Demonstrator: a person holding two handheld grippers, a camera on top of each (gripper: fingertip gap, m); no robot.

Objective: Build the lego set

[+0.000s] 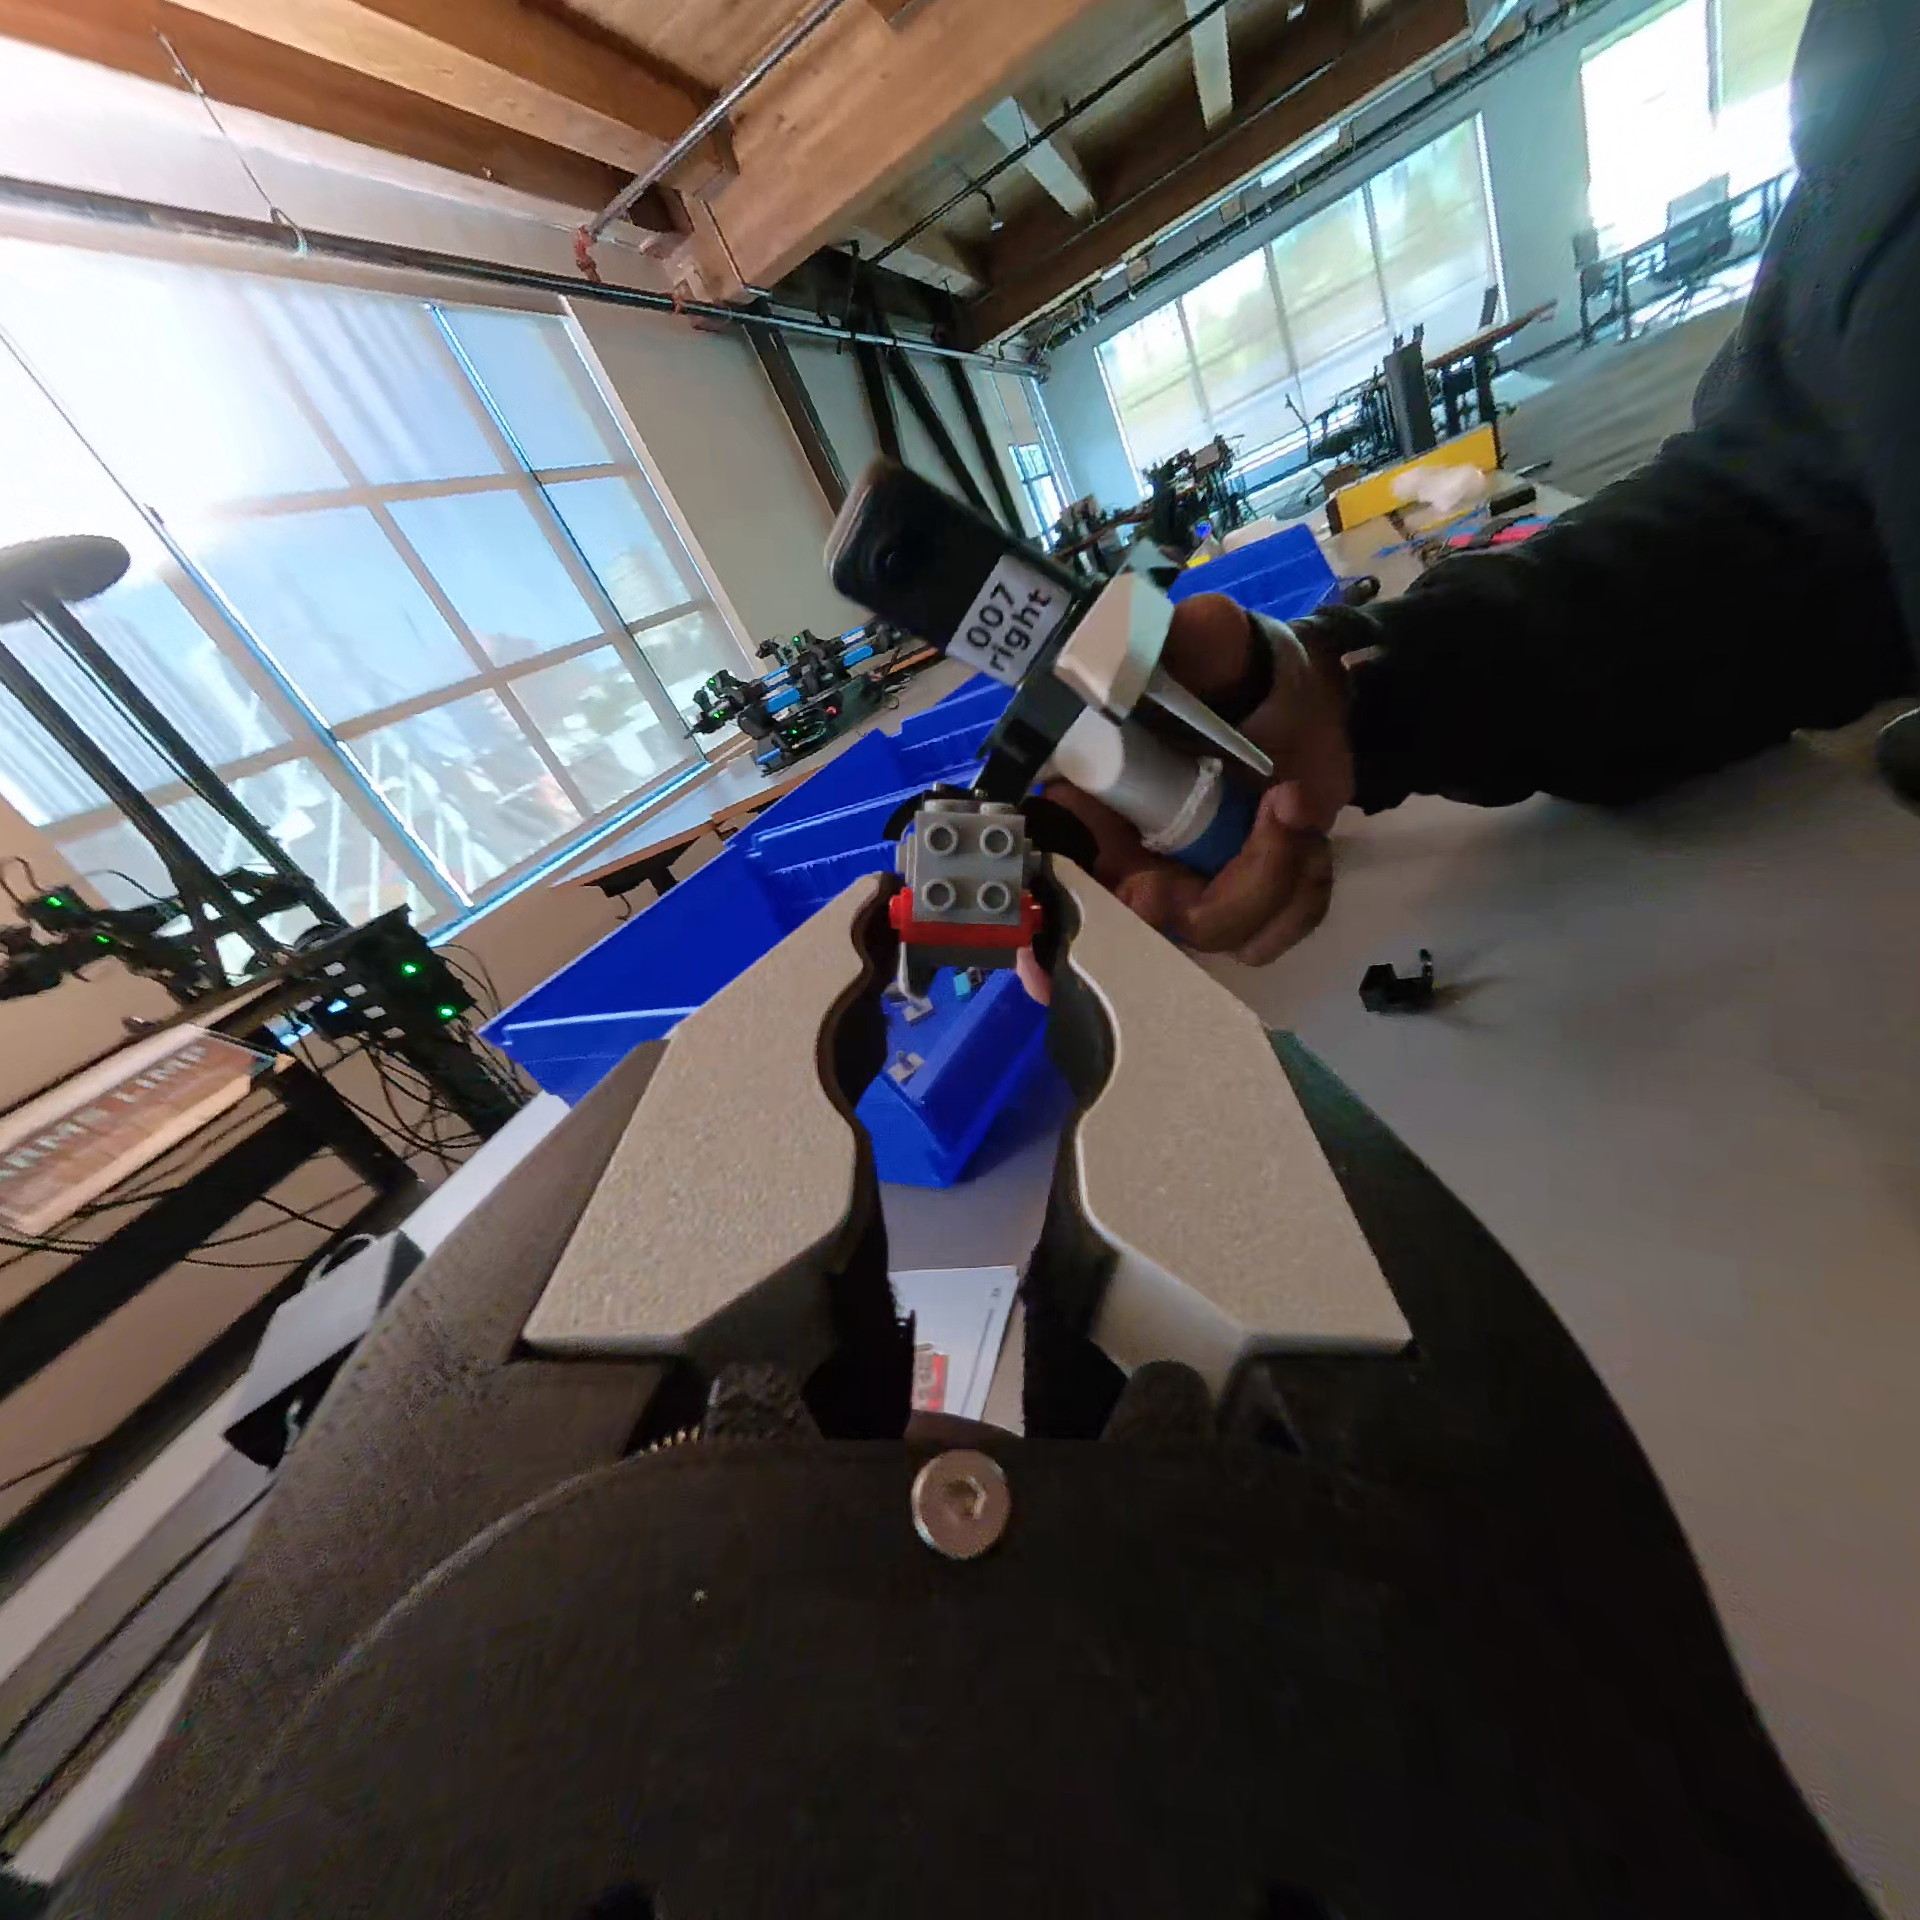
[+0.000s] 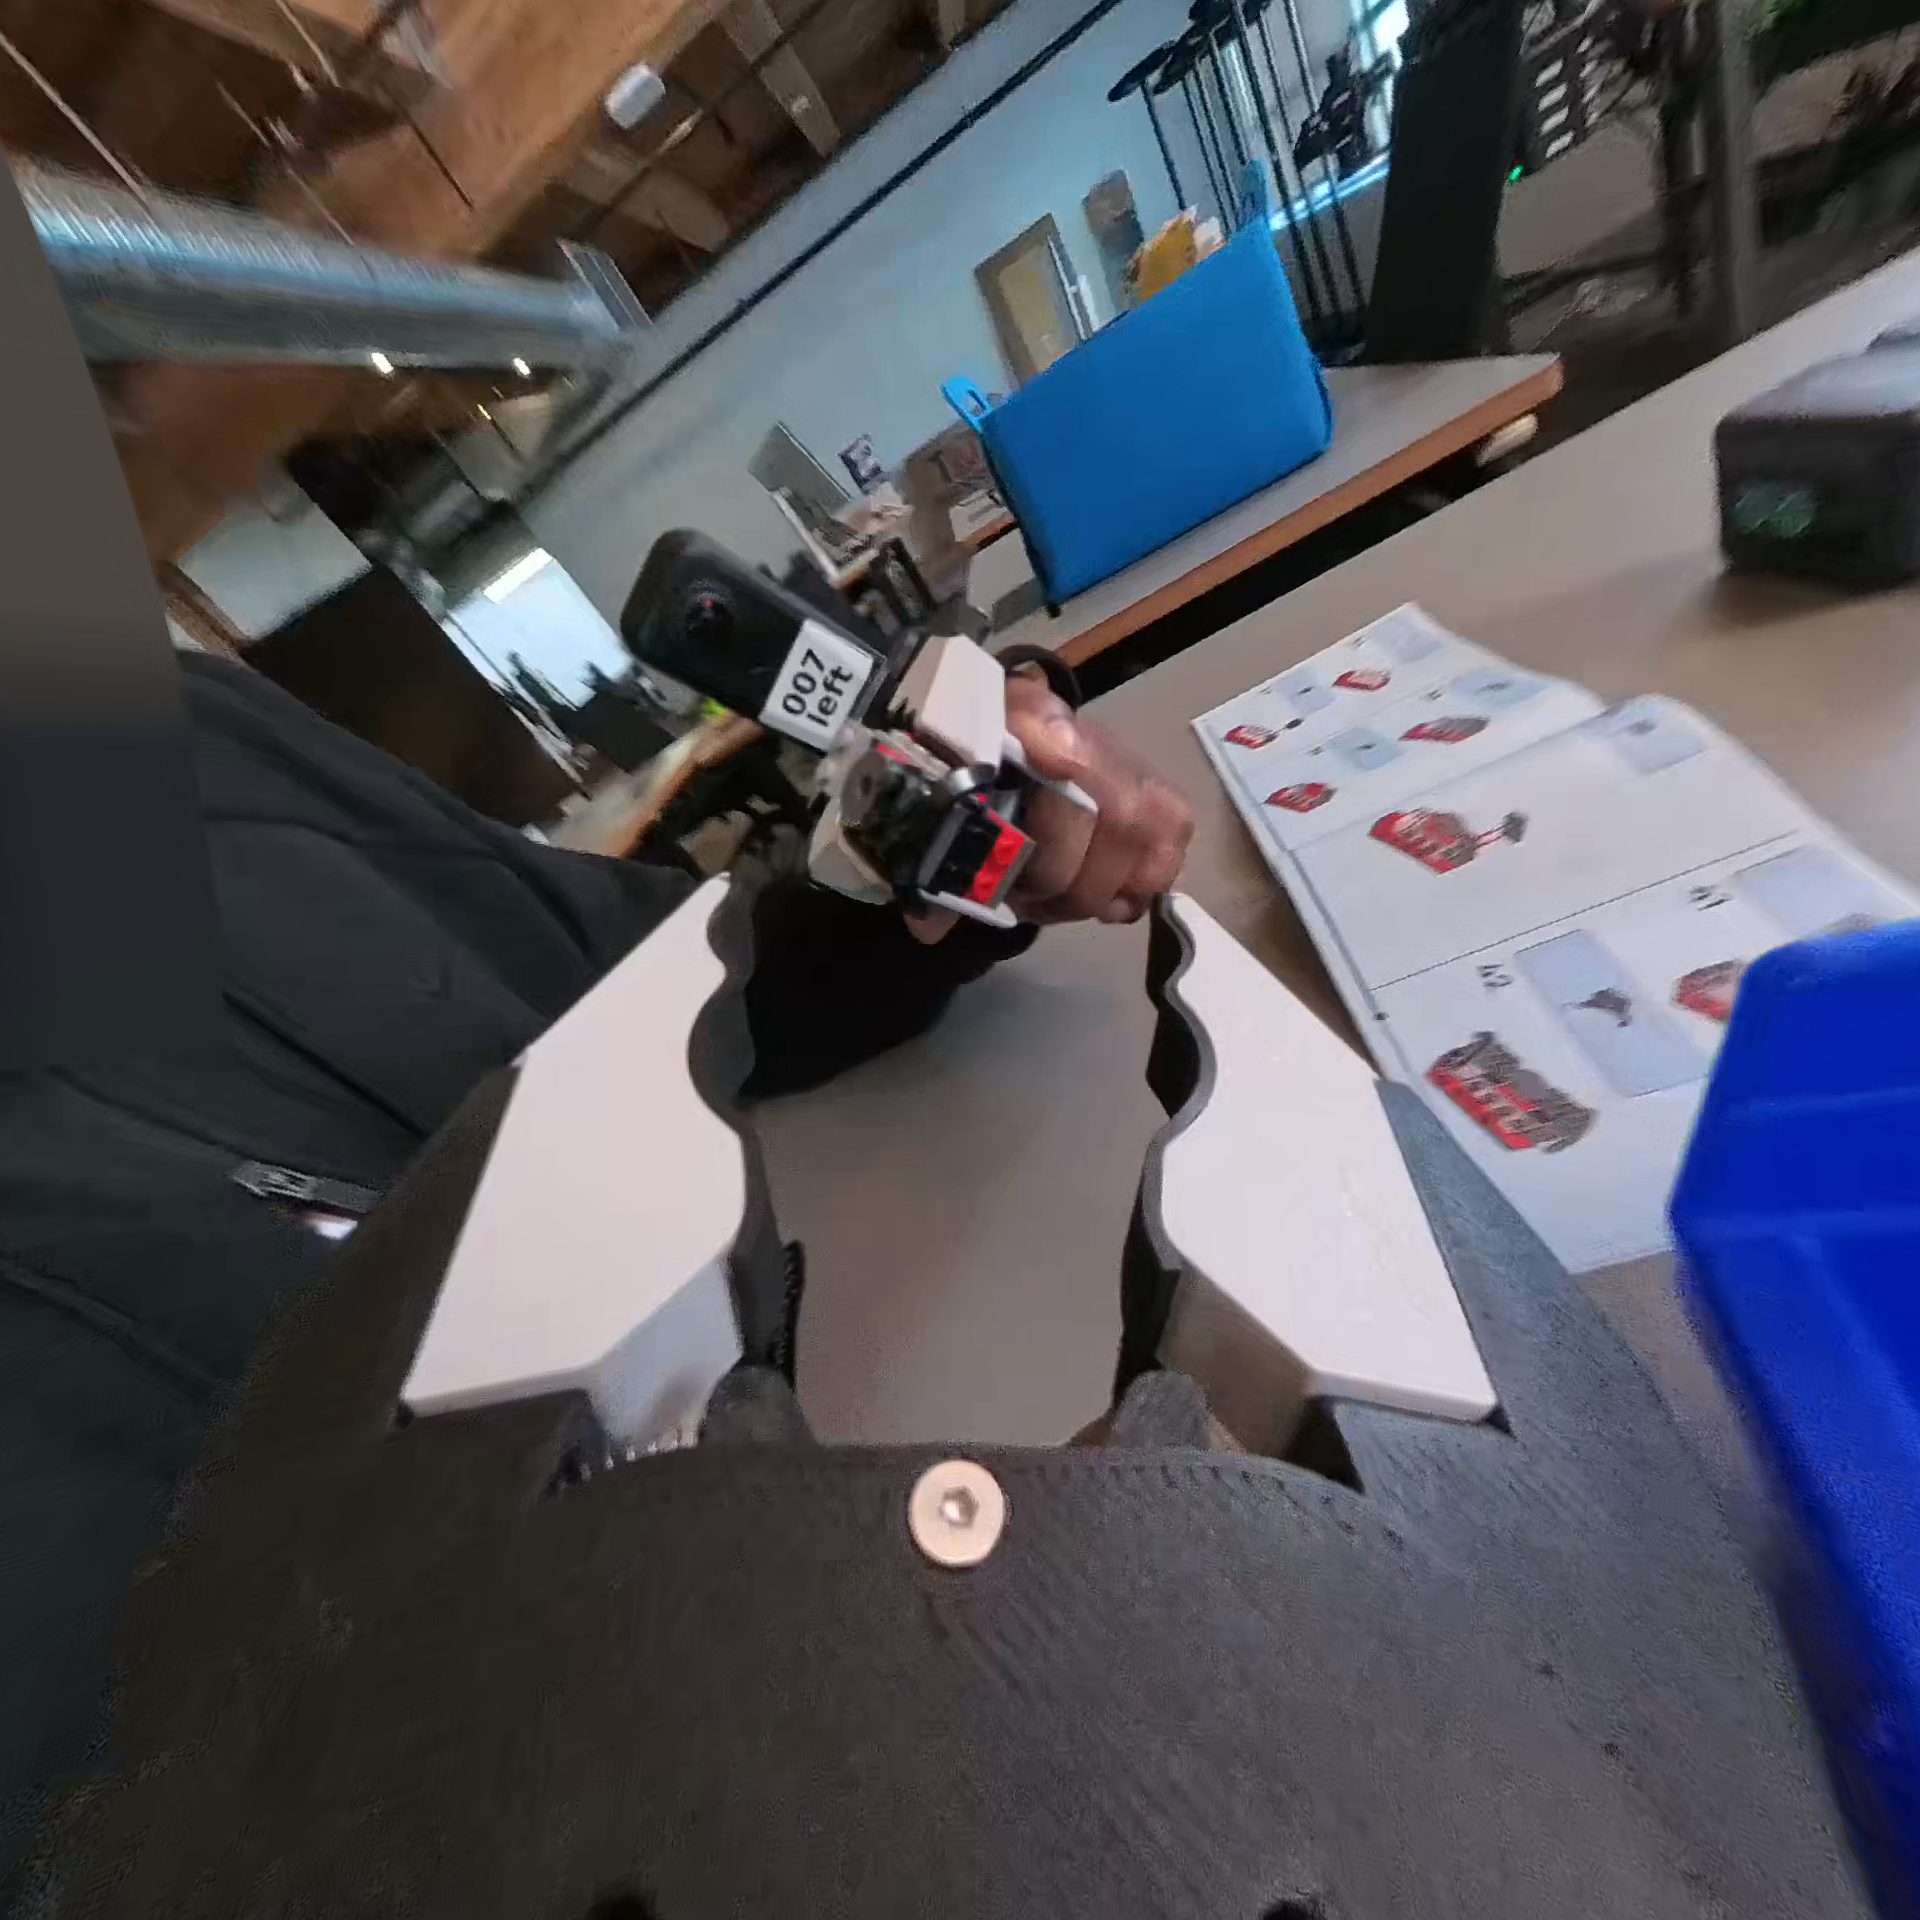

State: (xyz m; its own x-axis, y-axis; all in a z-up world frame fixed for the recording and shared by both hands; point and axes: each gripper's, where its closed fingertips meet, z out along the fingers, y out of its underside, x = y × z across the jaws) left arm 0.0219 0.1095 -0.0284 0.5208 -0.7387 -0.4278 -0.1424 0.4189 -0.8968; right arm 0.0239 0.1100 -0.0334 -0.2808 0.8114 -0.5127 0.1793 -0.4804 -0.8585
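Instruction booklet (image 2: 1538, 883) solely in right wrist view

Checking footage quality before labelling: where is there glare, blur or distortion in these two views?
Left wrist view: sharp, windows blown out with glare, fisheye bending the ceiling beams. Right wrist view: motion-blurred, worst at the blue bin and ceiling duct; instruction booklet soft.

The left gripper (image 1: 966, 914) hides the lower part of the lego model (image 1: 964, 888) between its fingertips. In the right wrist view the blue bin (image 2: 1808, 1299) is blurred and cut off by the right edge, and the booklet (image 2: 1538, 914) runs behind it
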